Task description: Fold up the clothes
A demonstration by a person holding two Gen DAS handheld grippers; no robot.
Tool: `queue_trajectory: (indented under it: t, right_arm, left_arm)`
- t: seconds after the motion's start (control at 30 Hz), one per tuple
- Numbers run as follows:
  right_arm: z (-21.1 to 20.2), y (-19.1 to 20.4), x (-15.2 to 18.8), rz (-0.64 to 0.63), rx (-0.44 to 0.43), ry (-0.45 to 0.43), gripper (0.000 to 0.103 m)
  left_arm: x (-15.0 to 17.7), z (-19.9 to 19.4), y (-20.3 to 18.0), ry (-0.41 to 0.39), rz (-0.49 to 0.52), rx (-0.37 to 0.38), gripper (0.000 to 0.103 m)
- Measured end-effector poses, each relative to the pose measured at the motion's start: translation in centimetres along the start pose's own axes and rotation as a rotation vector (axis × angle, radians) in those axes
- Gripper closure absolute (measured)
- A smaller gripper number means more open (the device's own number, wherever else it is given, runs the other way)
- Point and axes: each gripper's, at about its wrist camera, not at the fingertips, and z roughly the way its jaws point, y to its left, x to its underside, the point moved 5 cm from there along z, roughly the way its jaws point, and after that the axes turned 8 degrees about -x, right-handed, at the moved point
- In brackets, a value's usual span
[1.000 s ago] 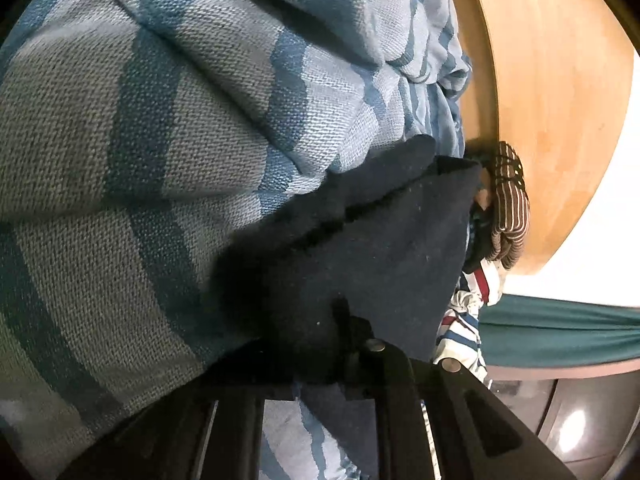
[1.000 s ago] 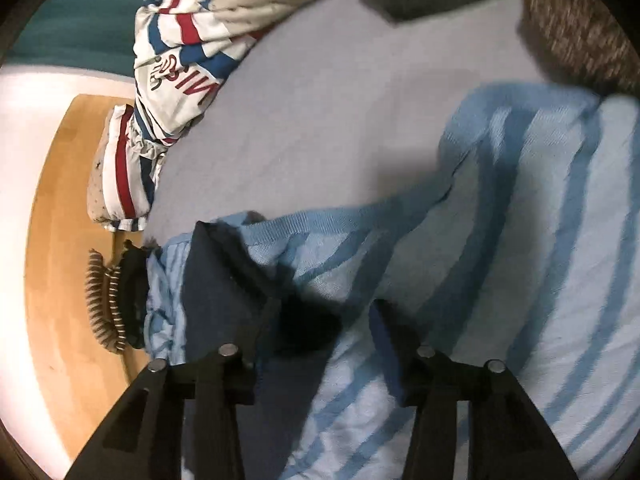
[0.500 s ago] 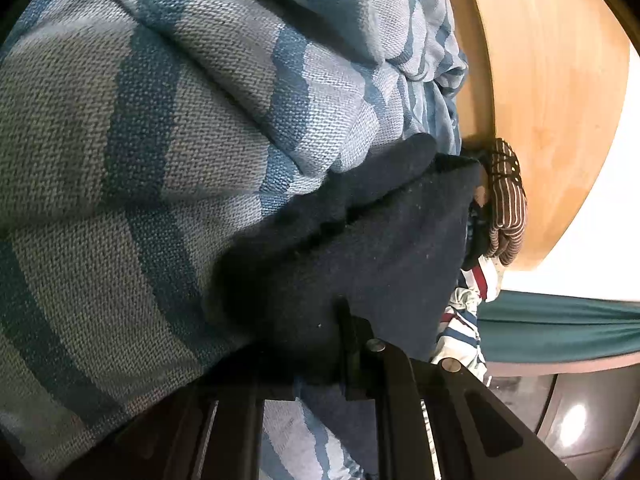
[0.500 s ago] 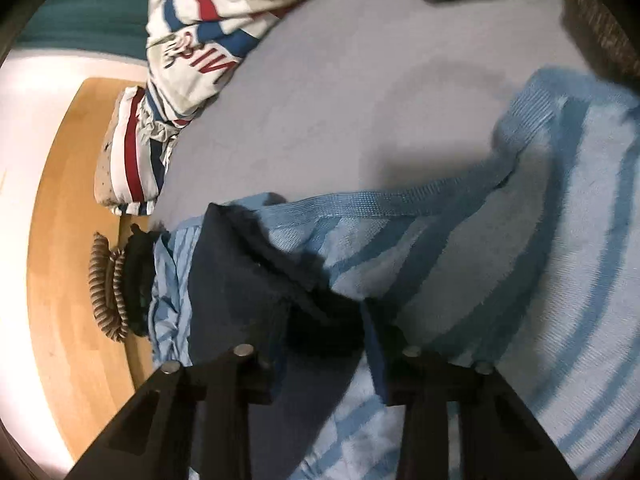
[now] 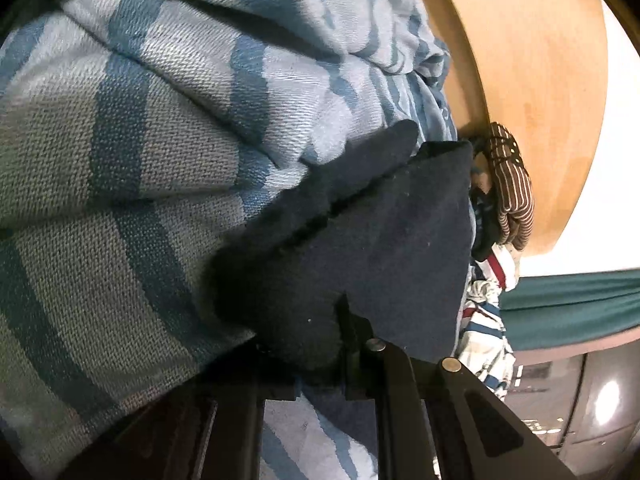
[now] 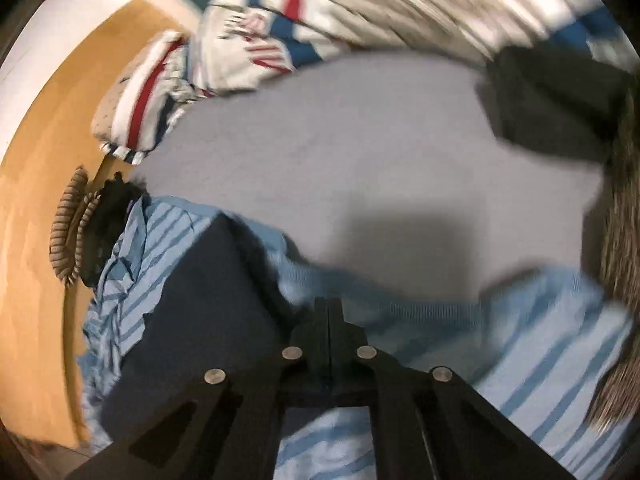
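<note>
Fabric fills your left view: the striped blue garment (image 5: 168, 168) bulges close ahead, and your left hand-held gripper (image 5: 316, 364) pinches its dark navy part (image 5: 360, 248) at a narrow gap. Your right hand-held gripper (image 6: 329, 320) is closing, its jaws nearly together on the garment's ribbed blue hem (image 6: 420, 308), with the grey bed surface (image 6: 360, 160) beyond. Patterned bedding (image 6: 248, 40) lies farther off.

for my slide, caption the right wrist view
Right hand-held gripper closing on blue striped knit garment over grey bed sheet.
</note>
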Motion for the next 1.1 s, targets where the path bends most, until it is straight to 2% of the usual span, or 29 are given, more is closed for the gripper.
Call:
queue_trajectory:
  t: [0.07, 0.1, 0.17, 0.23, 0.27, 0.33, 0.43, 0.47, 0.53, 0.57, 0.6, 0.67, 0.7, 0.73, 0.77, 0.87, 0.9, 0.93, 1.0, 1.07, 1.1]
  right_arm:
    - [-0.9, -1.0, 1.7, 0.136, -0.085, -0.026, 0.061]
    - [-1.0, -1.6, 2.6, 0.188, -0.11, -0.034, 0.039]
    - [-0.6, -2.2, 3.6, 0.237, -0.144, -0.016, 0.039]
    - [0.8, -2.7, 3.7, 0.213, -0.1, 0.026, 0.047]
    - [1.6, -3.0, 3.4, 0.23, -0.124, 0.033, 0.05]
    - [3.3, -3.7, 2.8, 0.267, -0.183, 0.048, 0.081]
    - [3.3, -2.5, 2.1, 0.111, -0.083, 0.076, 0.092]
    - [2.5, -1.8, 1.5, 0.03, -0.022, 0.046, 0.095]
    - [1.0, -1.7, 0.5, -0.02, 0.073, -0.027, 0.099]
    - [0.1, -2.1, -0.2, -0.033, 0.189, -0.077, 0.098]
    - [-0.6, -2.5, -0.6, -0.03, 0.251, -0.108, 0.098]
    - [-1.1, -1.3, -0.1, -0.03, 0.135, -0.069, 0.094]
    - [-1.2, -0.3, 0.5, -0.054, 0.066, -0.038, 0.083]
    - [-1.3, 1.1, 1.2, -0.092, 0.034, -0.019, 0.067]
    - [-1.1, 2.7, 2.0, -0.137, -0.014, 0.007, 0.062]
    - [0.3, 5.5, 4.5, -0.226, -0.117, 0.087, 0.063]
    - [1.1, 5.3, 5.0, -0.237, -0.116, 0.11, 0.068]
    - [2.0, 4.0, 5.2, -0.207, -0.081, 0.126, 0.071]
    - [2.8, 0.2, 4.4, -0.044, -0.033, 0.092, 0.075]
    - [1.6, -4.2, 4.1, 0.188, -0.094, 0.036, 0.073]
    - [0.9, -6.4, 4.0, 0.305, -0.128, 0.007, 0.063]
  left_arm:
    - [-0.2, 0.1, 0.3, 0.023, -0.029, 0.021, 0.089]
    - [-0.2, 0.3, 0.3, 0.032, -0.041, 0.029, 0.089]
    - [-0.3, 0.3, 0.3, 0.042, -0.047, 0.033, 0.089]
    - [-0.3, 0.3, 0.4, 0.045, -0.046, 0.035, 0.089]
    - [-0.3, 0.3, 0.4, 0.045, -0.044, 0.036, 0.089]
    - [-0.2, 0.2, 0.4, 0.043, -0.037, 0.038, 0.089]
    - [-0.1, 0.2, 0.4, 0.037, -0.016, 0.031, 0.089]
    - [-0.1, 0.1, 0.4, 0.028, -0.003, 0.025, 0.088]
    - [-0.1, 0.2, 0.1, 0.006, 0.027, 0.009, 0.088]
    - [0.1, 0.1, -0.1, -0.01, 0.047, -0.003, 0.088]
    - [0.2, 0.0, -0.1, -0.021, 0.062, -0.011, 0.088]
    - [0.2, -0.1, -0.1, -0.029, 0.071, -0.016, 0.088]
    - [0.1, -0.1, 0.0, -0.025, 0.06, -0.012, 0.088]
    - [0.1, -0.1, 0.0, -0.021, 0.05, -0.009, 0.088]
    - [0.0, -0.1, 0.1, -0.017, 0.04, -0.006, 0.088]
    - [-0.1, -0.1, 0.3, 0.001, 0.017, 0.002, 0.088]
    - [-0.1, -0.2, 0.3, 0.009, 0.016, 0.006, 0.088]
    - [-0.1, -0.3, 0.3, 0.018, 0.014, 0.009, 0.087]
    - [-0.2, -0.4, 0.4, 0.04, 0.025, 0.019, 0.086]
    - [-0.2, -0.8, 0.6, 0.043, 0.033, 0.032, 0.086]
    - [-0.1, -1.1, 0.8, 0.039, 0.034, 0.04, 0.085]
